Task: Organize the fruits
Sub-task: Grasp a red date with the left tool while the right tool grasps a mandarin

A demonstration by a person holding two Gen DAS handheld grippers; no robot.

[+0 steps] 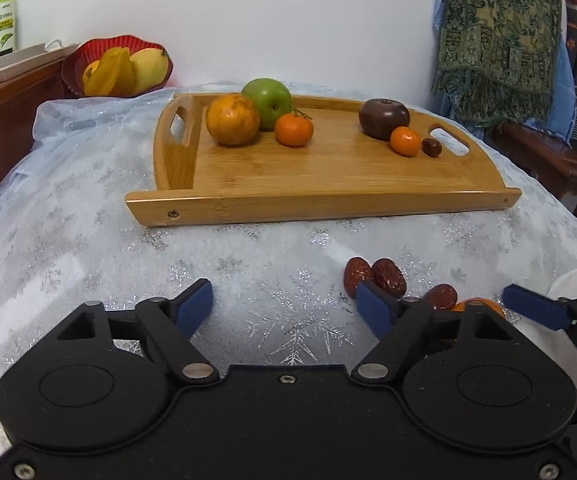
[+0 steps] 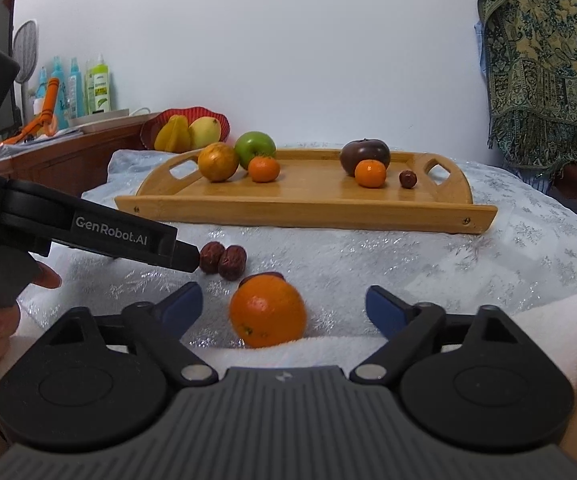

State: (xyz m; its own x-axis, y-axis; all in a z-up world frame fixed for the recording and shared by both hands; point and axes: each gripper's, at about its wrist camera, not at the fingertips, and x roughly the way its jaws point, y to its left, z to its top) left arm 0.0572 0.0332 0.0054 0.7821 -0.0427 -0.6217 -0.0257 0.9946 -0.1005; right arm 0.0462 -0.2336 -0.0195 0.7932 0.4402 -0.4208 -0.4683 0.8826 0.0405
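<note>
A wooden tray (image 1: 328,176) (image 2: 308,204) holds a large orange (image 1: 232,119), a green apple (image 1: 268,102), two mandarins (image 1: 293,130) (image 1: 405,141), a dark purple fruit (image 1: 384,117) and a red date (image 1: 431,147). On the cloth lie two red dates (image 1: 376,278) (image 2: 224,261) and a third date (image 1: 442,296) behind a loose mandarin (image 2: 267,311). My right gripper (image 2: 284,308) is open, with the loose mandarin between its fingers, untouched. My left gripper (image 1: 284,308) is open and empty, left of the dates.
A red bowl (image 1: 116,66) with yellow fruit stands at the back left on a wooden cabinet (image 1: 4,108) with bottles. A patterned cloth (image 1: 496,36) hangs at the right. A white towel (image 2: 328,352) lies along the near edge.
</note>
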